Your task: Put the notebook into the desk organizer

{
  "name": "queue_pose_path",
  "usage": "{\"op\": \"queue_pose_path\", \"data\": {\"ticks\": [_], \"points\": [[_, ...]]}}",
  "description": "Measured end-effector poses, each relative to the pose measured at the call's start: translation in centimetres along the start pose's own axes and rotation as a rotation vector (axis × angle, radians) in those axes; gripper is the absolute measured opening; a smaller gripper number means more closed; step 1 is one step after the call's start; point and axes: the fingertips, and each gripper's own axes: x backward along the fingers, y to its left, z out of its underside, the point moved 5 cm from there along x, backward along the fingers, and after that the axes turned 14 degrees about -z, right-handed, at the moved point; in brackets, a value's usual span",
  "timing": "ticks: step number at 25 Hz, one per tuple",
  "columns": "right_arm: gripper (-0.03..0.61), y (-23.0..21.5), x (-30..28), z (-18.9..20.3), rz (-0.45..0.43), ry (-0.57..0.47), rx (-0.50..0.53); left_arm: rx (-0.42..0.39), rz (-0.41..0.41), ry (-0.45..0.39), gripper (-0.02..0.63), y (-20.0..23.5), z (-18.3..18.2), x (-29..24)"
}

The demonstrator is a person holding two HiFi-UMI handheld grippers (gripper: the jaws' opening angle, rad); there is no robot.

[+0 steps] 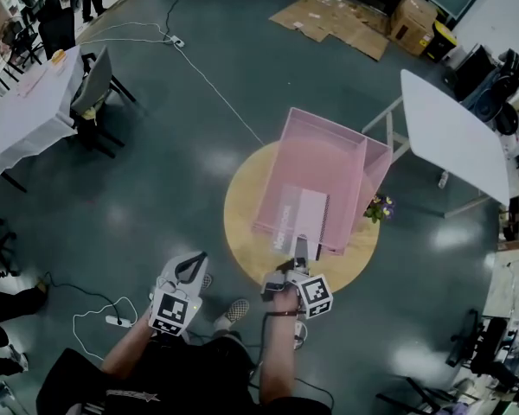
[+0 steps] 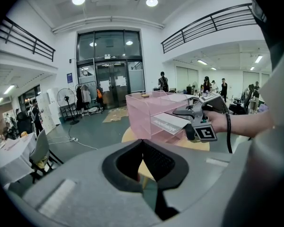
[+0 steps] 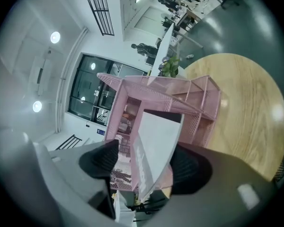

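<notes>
A pink desk organizer [image 1: 277,154] stands on a round wooden table [image 1: 242,206]. A white-and-grey notebook [image 1: 304,219] lies in its front opening, with its near end sticking out toward me. My right gripper [image 1: 298,262] is at that near end. In the right gripper view the notebook [image 3: 156,141] stands between the widely spread jaws of the right gripper [image 3: 146,162], which is open; the pads do not press on it. My left gripper [image 1: 193,259] hangs off the table's left side with its tips together, shut and holding nothing. From the left gripper view, the organizer [image 2: 142,112] and the notebook [image 2: 173,123] are ahead.
A small flowering plant [image 1: 381,206] sits at the table's right edge. A white table [image 1: 454,132] stands to the right, flattened cardboard [image 1: 337,20] lies on the far floor, and a chair [image 1: 93,89] beside a white-clothed table [image 1: 26,111] stands at the left. A cable [image 1: 95,314] lies by my feet.
</notes>
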Motion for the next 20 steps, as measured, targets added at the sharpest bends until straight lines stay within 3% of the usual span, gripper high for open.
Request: {"op": "queue_pose_path", "data": {"ticks": [6,15,20], "points": [[0.371,-1.0,-0.8,0.1,0.031,0.009,0.031,-0.001,-0.008,-0.002,0.011,0.3,0.3,0.7],[0.373,-0.9,0.6,0.3,0.057,0.018,0.05,-0.002,-0.011,-0.022,0.011,0.4,-0.1,1.6],[0.373,0.6,2.3,-0.2,0.039,0.063,0.159,0.001,0.004,-0.052,0.011,-0.5,-0.8,2.3]]}}
